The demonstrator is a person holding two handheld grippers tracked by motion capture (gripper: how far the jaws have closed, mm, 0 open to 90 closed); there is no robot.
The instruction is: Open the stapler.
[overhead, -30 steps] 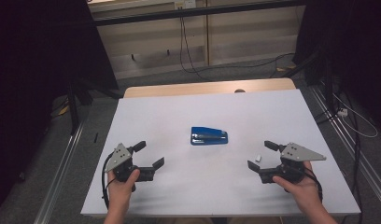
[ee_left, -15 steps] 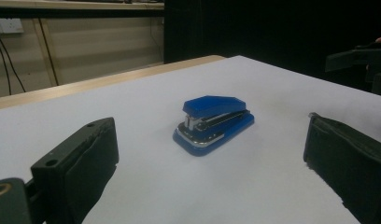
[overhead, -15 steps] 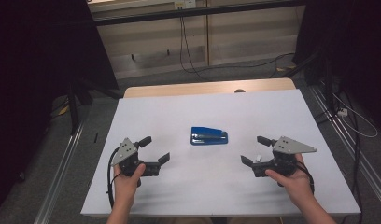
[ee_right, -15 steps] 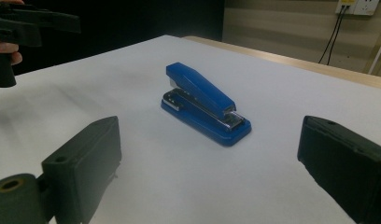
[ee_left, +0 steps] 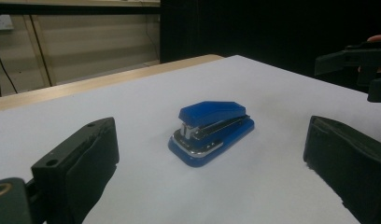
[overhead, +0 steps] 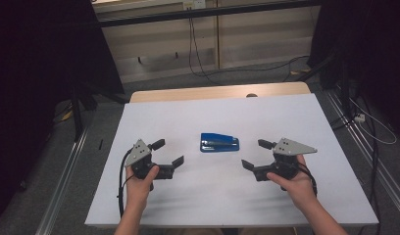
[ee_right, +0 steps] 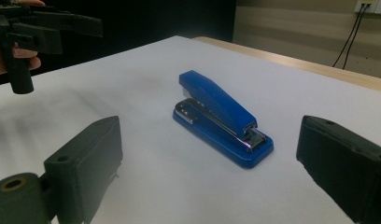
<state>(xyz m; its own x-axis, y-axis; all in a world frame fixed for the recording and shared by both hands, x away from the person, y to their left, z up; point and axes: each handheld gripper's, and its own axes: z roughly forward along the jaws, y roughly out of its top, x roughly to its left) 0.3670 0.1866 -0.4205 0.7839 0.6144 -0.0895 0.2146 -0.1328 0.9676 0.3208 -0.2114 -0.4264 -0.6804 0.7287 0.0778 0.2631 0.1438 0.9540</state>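
Observation:
A blue stapler (overhead: pixel 219 143) lies flat near the middle of the white table (overhead: pixel 188 117), also seen in the left gripper view (ee_left: pixel 211 130) and the right gripper view (ee_right: pixel 221 116). My left gripper (overhead: pixel 168 152) hovers to the stapler's left, jaws wide open and pointed at it. On the stapler's right my right gripper (overhead: pixel 258 154) is held the same way, open and empty. Each gripper stands a short gap away from the stapler. The right gripper (ee_left: pixel 361 65) appears far off in the left gripper view, and the left gripper (ee_right: pixel 34 28) in the right gripper view.
The white table top sits on a wooden desk whose edge (overhead: pixel 217 91) shows at the back. Cables (overhead: pixel 198 54) run over the grey floor behind. Metal rails (overhead: pixel 65 166) flank both sides of the table.
Both grippers have moved forward and inward toward the stapler. Both stay open. The stapler has not moved.

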